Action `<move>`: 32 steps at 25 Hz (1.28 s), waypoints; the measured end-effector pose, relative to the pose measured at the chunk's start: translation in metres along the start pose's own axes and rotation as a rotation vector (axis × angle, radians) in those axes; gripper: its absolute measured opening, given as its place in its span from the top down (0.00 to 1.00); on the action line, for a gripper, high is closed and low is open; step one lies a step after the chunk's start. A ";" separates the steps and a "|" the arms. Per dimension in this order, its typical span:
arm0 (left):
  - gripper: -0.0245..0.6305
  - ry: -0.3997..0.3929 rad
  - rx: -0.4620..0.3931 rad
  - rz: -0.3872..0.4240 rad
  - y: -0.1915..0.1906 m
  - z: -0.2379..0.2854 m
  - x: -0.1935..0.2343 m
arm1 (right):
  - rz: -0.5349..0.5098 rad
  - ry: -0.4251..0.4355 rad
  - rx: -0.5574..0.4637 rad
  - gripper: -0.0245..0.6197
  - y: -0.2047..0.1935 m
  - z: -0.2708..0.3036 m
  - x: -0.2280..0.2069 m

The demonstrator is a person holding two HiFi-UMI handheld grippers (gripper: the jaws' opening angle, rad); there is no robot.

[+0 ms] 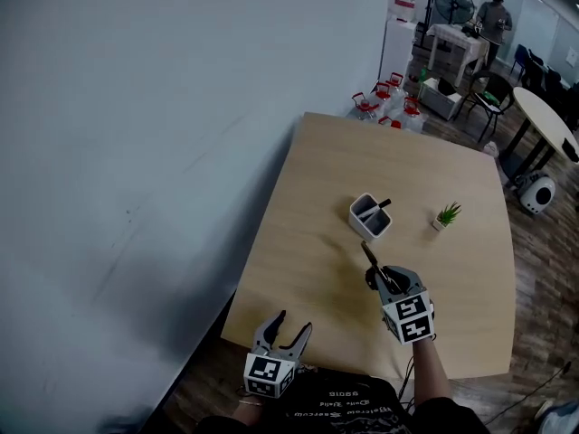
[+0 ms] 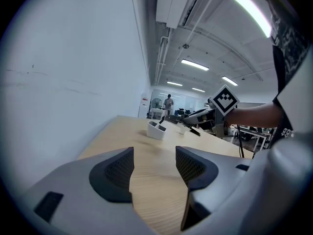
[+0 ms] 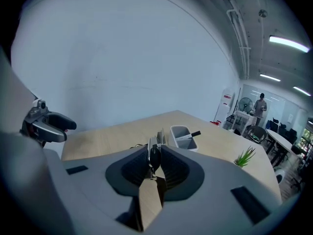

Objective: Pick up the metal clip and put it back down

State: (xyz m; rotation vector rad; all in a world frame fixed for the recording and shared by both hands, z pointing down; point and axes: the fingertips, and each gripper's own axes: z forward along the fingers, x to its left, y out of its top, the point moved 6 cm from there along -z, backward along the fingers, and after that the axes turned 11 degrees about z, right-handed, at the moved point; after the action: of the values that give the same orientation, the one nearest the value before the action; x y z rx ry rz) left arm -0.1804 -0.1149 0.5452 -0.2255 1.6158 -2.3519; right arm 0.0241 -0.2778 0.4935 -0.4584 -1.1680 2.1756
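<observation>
The right gripper point(image 1: 374, 269) pinches the dark metal clip point(image 3: 155, 153) over the pale wooden table point(image 1: 308, 242); a white square holder point(image 1: 369, 217) (black pen point(image 1: 376, 208) inside) and a small green plant point(image 1: 446, 215) stand beyond. The left gripper point(image 1: 294, 322) gapes empty by the near edge.

Metal clip point(image 3: 156, 144): dark, slim, upright, clamped in right hand-held gripper point(image 3: 154, 161).

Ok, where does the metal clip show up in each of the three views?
Head view: metal clip lower centre, sticking out of the right gripper toward the white container.
Left gripper view: small and dark, right of centre, just right of the container.
Right gripper view: at centre, clamped between the fingers.
Shared landmark: the white container.
</observation>
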 end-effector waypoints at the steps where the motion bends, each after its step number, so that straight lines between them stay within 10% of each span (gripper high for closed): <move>1: 0.57 -0.007 -0.003 0.000 0.001 0.001 0.000 | 0.012 -0.006 -0.014 0.85 0.000 -0.006 0.001; 32: 0.56 -0.261 -0.103 0.124 0.032 0.024 -0.051 | 0.191 -0.203 -0.100 0.94 -0.069 -0.125 0.047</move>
State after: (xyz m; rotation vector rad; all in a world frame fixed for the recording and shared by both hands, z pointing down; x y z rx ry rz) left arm -0.1207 -0.1311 0.5254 -0.4227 1.5760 -2.0536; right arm 0.0836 -0.1400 0.4822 -0.4128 -1.3973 2.3799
